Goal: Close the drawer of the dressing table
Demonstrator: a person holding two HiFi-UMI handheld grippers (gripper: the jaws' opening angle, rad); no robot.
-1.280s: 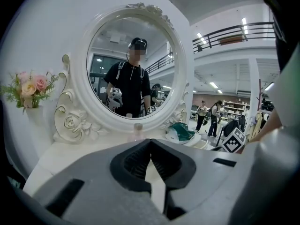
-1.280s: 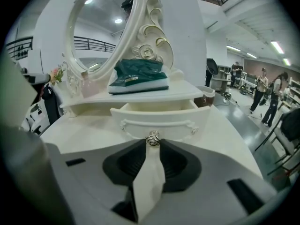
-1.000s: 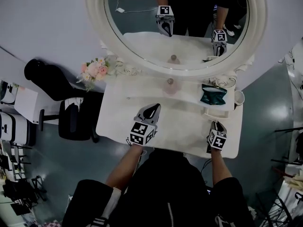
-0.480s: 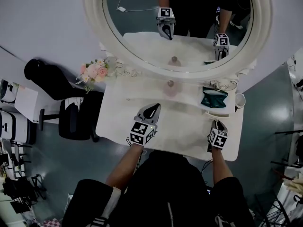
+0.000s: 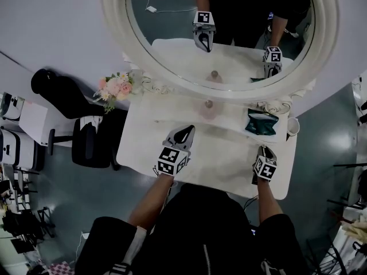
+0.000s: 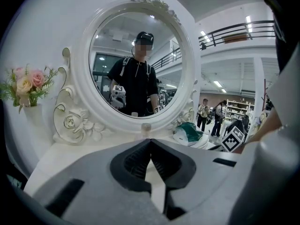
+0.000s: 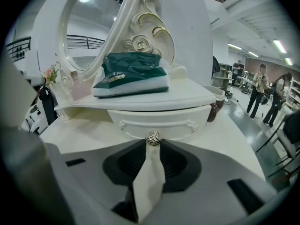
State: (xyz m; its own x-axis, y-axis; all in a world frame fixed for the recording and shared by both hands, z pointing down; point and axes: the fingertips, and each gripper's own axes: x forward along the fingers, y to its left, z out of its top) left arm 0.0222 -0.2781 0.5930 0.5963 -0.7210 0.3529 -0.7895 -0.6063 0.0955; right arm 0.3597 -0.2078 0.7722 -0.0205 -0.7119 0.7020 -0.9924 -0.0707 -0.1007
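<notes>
A large round mirror in a white carved frame [image 5: 116, 27] stands at the back of the white dressing table [image 5: 149, 142], and everything here is placed from it. Below the mirror's left edge, off the table, is a black office chair [image 5: 86, 139]. Just beside the frame's lower left curve sits a small bunch of pink and cream flowers [image 5: 114, 87].

Below the mirror's middle, the left gripper [image 6: 150, 141] hangs over the bare tabletop. Its jaw tips meet and there is nothing between them. Directly under the frame's lowest point stands a small pale pink bottle [image 5: 209, 109].

Under the mirror's lower right curve, a dark green soft packet [image 5: 261, 122] lies on a raised white shelf. The small white drawer with a moulded front [image 7: 157, 123] sits right beneath that shelf, and at its centre is a round silver knob [image 7: 153, 138]. I cannot tell how far out the drawer stands.

The right gripper [image 5: 264, 150], below the mirror's right side, points at the drawer front with its jaw tips closed on either side of the knob. To the right of the packet, a white cup [image 5: 291, 126] stands at the table's edge.
</notes>
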